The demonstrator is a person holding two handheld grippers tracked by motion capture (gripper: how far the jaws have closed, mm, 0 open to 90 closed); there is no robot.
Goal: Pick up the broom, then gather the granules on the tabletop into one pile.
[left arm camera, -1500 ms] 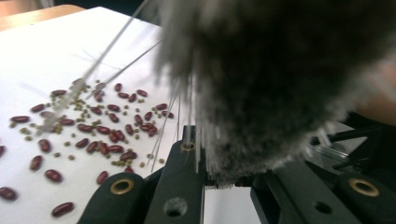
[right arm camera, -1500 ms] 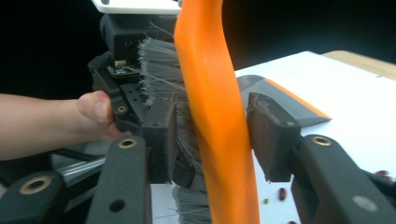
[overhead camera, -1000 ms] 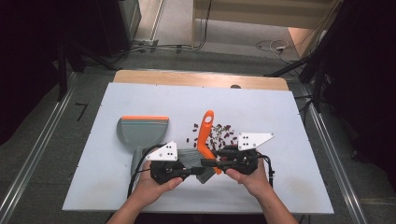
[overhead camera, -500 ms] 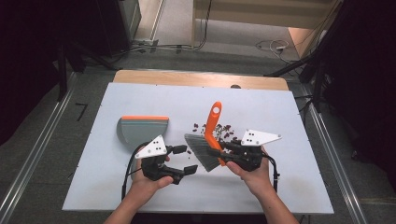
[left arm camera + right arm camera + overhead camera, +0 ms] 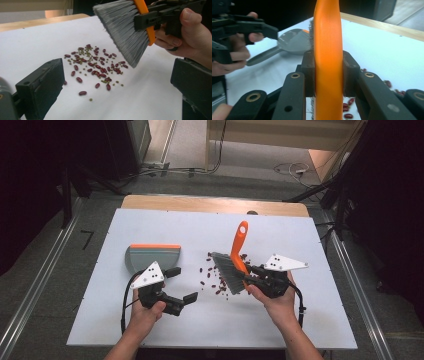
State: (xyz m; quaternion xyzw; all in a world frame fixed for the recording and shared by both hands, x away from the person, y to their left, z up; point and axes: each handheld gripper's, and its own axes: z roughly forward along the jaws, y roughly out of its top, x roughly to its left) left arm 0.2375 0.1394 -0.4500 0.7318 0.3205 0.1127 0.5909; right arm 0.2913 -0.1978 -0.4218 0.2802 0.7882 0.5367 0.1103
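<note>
No legible text or labels anywhere

Your grey plastic dustpan with the orange lip [image 5: 150, 257] has its handle hidden under your left gripper [image 5: 181, 285] in the high view. The orange-handled brush with grey bristles [image 5: 328, 50] is cut off at top and bottom in the right gripper view. The small green beans [image 5: 216, 285] near the white tabletop's middle are too small to make out from above.

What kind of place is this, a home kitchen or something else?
Probably a lab or recording workspace, not a kitchen. A bare white table stands between metal rails on a grey floor, with loose cables behind it, and the brush is held by a hand-held right gripper.
</note>
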